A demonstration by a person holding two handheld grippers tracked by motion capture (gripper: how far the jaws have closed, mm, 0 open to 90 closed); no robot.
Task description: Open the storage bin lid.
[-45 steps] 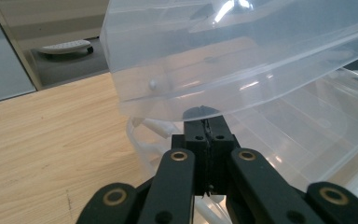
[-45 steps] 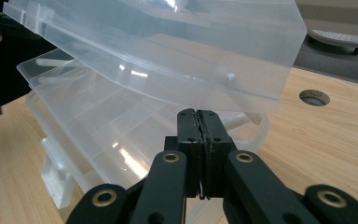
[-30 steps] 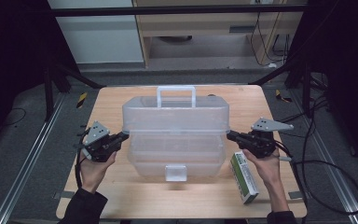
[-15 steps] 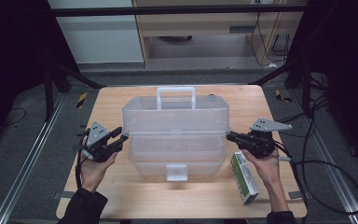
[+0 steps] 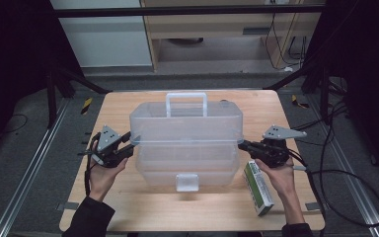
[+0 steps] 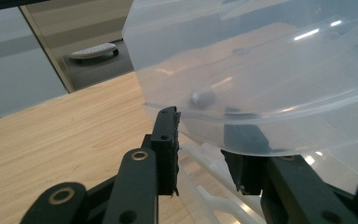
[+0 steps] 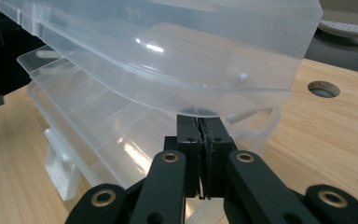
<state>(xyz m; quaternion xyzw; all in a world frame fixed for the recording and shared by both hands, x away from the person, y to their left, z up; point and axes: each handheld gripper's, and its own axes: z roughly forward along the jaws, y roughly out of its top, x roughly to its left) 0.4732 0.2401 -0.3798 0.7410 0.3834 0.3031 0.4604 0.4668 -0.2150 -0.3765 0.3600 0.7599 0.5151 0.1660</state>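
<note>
Clear storage box (image 5: 186, 143) sits between both claws' tips.

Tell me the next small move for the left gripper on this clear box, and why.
Probably close the left gripper on the lid rim. Its jaws have just been opening and now straddle the rim unpressed, while the right gripper, shut, props the other side.

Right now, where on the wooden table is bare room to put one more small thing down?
The bare patches of the light wooden table are the far left corner, the far right corner beside the round cable hole, and the near strip in front of the clear plastic box. It is crowded at the box's near right, where the green and white carton lies.
</note>
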